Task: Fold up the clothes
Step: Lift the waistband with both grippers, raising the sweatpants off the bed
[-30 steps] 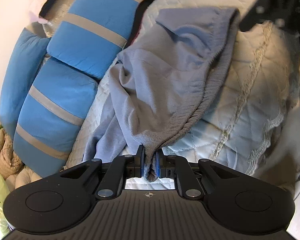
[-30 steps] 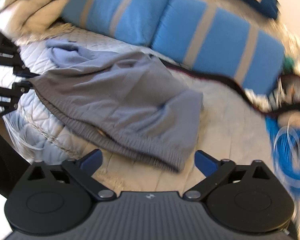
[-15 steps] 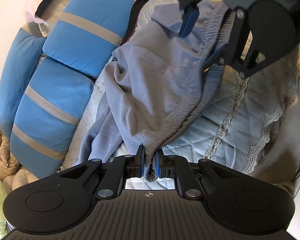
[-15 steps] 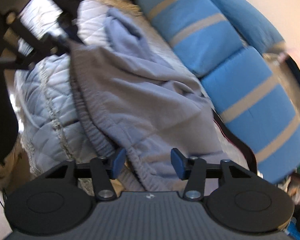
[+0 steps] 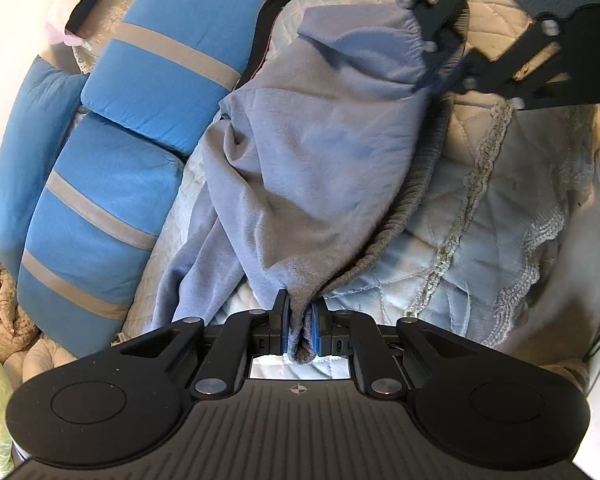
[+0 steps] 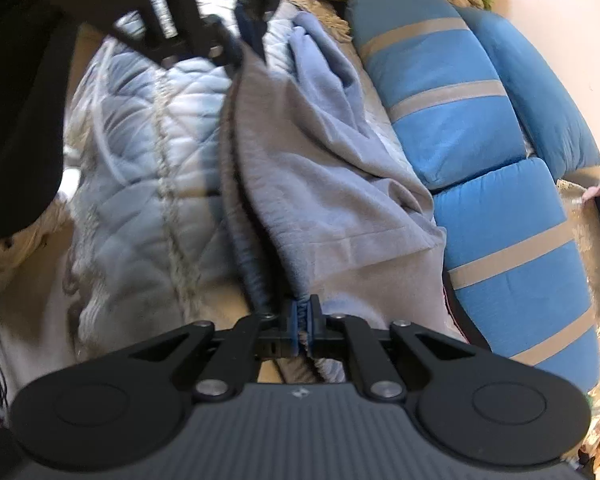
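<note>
Across quilted bedding (image 5: 452, 240), each hand-held gripper (image 5: 300, 326) (image 6: 302, 322) pinches the grey garment's (image 5: 320, 152) ribbed hem.

A grey-lilac garment (image 5: 324, 152) is lying on a pale quilted bedspread (image 5: 452, 264) beside blue, beige-striped cushions (image 5: 100, 208).

The right gripper (image 6: 303, 330), wide open a second ago, has rolled, dropped and clamped what looks like the ribbed waistband of the grey-blue fleece garment (image 6: 320, 184).

Both tools (image 5: 299, 322) (image 6: 302, 322) clamped tight
</note>
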Demonstrator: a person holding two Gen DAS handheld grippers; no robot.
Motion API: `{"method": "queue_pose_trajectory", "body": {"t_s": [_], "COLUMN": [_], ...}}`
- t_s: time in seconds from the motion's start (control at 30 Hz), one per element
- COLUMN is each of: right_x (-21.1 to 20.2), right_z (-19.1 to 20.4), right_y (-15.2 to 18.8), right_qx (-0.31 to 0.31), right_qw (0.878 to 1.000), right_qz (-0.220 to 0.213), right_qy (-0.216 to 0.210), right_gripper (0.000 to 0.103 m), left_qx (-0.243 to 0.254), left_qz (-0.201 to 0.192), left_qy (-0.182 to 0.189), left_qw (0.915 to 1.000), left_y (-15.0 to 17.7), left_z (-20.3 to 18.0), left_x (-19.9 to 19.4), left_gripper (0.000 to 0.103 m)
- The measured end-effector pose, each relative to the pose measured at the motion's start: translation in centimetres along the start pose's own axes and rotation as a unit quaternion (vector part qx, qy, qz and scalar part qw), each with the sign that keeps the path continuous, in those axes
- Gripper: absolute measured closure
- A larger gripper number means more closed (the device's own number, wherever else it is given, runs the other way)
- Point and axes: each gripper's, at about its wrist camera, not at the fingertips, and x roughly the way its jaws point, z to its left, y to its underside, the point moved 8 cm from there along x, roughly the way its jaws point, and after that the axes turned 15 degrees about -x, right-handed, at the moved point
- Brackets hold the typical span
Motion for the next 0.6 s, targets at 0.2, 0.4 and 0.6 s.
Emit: {"method": "queue_pose_trajectory", "body": {"t_s": [0.2, 0.4, 0.6], "right_x": [-0.3, -2.8, -1.8], "right_z": [0.9, -1.4, -2.5], "right_y": [0.2, 0.5, 3.7], "right_qx": [-0.004, 0.104, 0.163], "right_qw": [1.0, 0.995, 0.984], "right_qz": [-0.001, -0.008, 0.065], "right_qy": [0.009, 0.002, 0.029], "right_gripper": [0.074, 0.022, 0.018], "left_qx": [0.004, -0.024, -0.037], "left_qz": [-0.007, -0.032, -0.048], "left_qy": [-0.001, -0.007, -0.016], "left_qw": [1.0, 0.9992, 0.998], "left_y": [0.0, -0.7, -1.3], "left_z": [0.0, 1.2, 1.6], "left_x": [-0.2, -1.0, -1.6], "left_gripper": [0.093, 0.093, 0.093]}}
